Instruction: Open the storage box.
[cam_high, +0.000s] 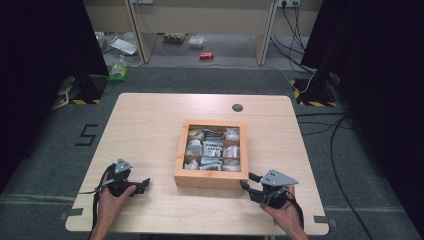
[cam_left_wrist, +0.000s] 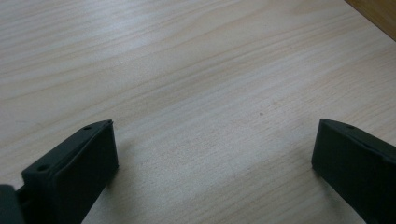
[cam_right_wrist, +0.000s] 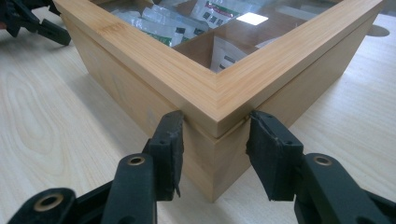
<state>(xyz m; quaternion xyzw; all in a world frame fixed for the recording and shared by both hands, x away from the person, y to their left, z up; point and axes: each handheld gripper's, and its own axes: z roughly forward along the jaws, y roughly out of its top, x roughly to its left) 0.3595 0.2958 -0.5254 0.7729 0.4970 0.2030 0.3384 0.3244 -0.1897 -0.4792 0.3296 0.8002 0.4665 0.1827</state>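
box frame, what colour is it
Light honey-tan wood with fine straight grain, around a clear lid pane; the box shows best in the right gripper view.

Bright even overhead light, soft shadows, slightly blurry pictures.

I see my left gripper (cam_left_wrist: 212, 154) with its jaws spread wide at the lower corners, bare pale wooden table (cam_left_wrist: 187, 70) between them, and a darker wooden box (cam_left_wrist: 378, 14) edge at upper right.

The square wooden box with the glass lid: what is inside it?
Through the glass lid of the wooden box, compartments hold small white and green paper packets, some printed. Glare and the lid frame hide what lies deeper or along the walls.
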